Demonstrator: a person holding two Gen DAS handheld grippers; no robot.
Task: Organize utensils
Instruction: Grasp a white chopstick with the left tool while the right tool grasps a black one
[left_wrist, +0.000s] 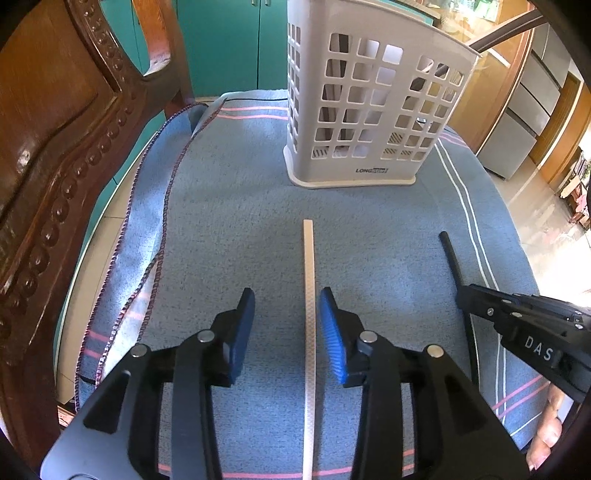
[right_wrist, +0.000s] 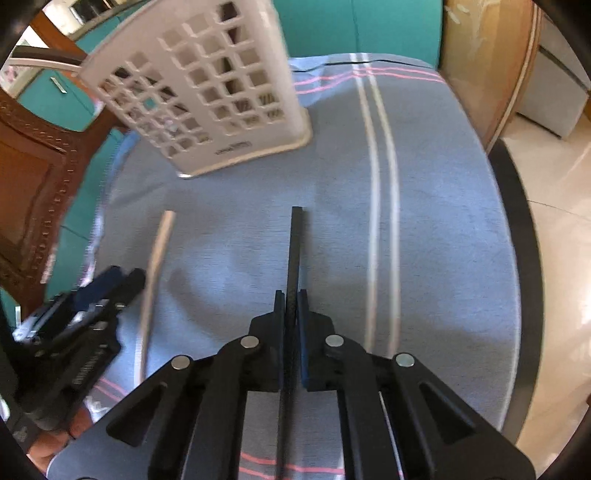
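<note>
- Left wrist view: left tongs spread wide, nothing pinched. White chopstick lies flat on the blue cloth between the two pads, closer to the right-hand pad, long axis straight ahead along the fingers, far tip pointing at the utensil holder standing upright ahead.
- Same view: right tongs off to the right, on the black chopstick; its tip sticks out ahead of them.
- Right wrist view (blurred): right tongs pressed together, pinching the black chopstick, which runs forward along the finger axis.
- Holder sits ahead-left of the right tongs; white chopstick to their left, beside the left tongs.
- Judgement: left only needs to close, stick already aligned; right is nearer to lifting.
</note>
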